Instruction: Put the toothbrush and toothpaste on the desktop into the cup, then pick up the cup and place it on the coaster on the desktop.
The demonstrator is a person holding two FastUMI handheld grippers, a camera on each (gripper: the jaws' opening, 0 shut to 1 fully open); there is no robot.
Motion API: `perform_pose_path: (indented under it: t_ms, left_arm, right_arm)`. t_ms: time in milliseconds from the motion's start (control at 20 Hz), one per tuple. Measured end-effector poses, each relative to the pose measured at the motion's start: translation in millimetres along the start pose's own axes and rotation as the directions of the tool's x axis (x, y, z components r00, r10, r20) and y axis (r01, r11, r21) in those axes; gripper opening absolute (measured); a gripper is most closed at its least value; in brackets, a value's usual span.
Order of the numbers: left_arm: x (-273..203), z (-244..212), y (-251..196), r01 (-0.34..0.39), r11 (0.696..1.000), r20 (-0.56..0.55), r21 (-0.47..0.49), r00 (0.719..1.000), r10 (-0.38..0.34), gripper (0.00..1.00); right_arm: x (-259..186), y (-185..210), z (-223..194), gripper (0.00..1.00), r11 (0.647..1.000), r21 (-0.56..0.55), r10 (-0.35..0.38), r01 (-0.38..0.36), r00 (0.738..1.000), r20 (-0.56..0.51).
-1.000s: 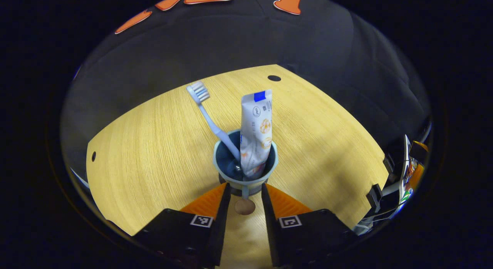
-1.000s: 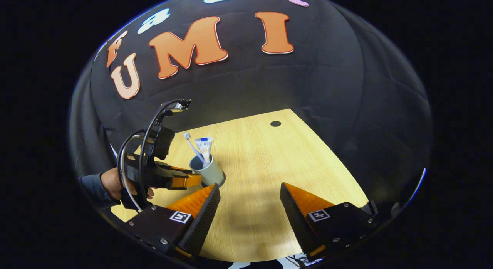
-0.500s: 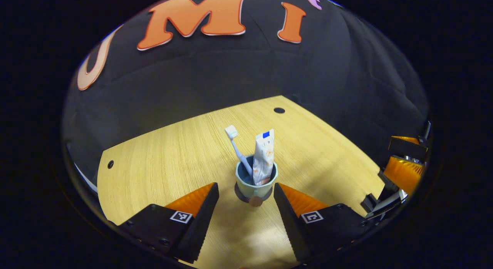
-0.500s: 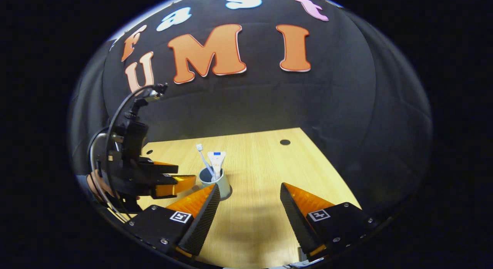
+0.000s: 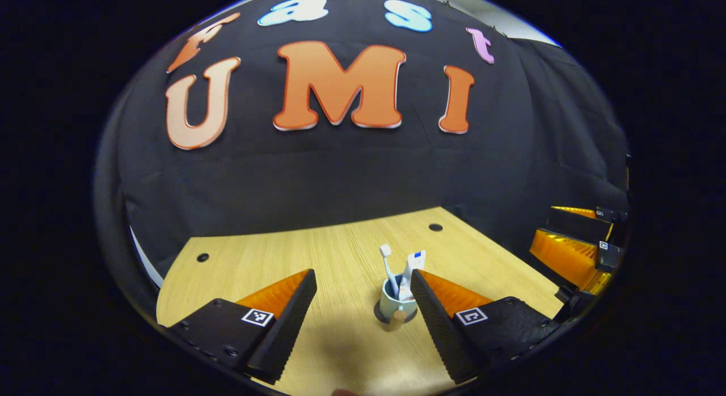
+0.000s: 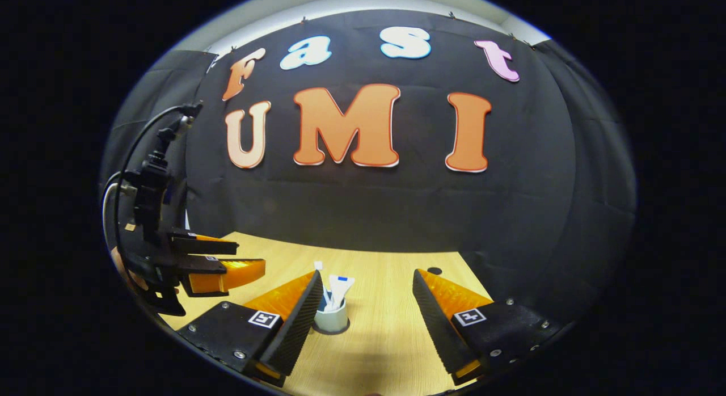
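On its coaster (image 5: 379, 315) the cup (image 5: 395, 307) looks light, rigid, top-heavy; I'd grip its wall; left gripper (image 5: 363, 282) and right gripper (image 6: 367, 282) both released

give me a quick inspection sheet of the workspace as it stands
surface: light wooden desktop, with round holes
job's things: white toothbrush and white toothpaste tube stand in the pale blue cup, which sits on the dark round coaster
clutter: nothing seen
grippers: left gripper open, holding nothing; right gripper open, holding nothing
cables: black cable loops over the left gripper
surroundings: black cloth wall
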State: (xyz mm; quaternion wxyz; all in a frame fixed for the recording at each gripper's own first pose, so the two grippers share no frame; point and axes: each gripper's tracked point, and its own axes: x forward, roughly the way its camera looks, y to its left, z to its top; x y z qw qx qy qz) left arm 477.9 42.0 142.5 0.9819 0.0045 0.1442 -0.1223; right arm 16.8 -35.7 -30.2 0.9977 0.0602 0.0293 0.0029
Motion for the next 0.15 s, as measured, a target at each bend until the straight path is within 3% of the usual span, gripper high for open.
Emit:
perform_pose_path:
  t_ms: [150]
  left_arm:
    - [-22, 17, 17, -0.053, 0.998, 0.109, -0.015, 0.993, 0.054, 1.00]
  right_arm:
    - [0, 8, 16, 0.96, 1.000, -0.021, 0.024, -0.022, 0.996, 0.084]
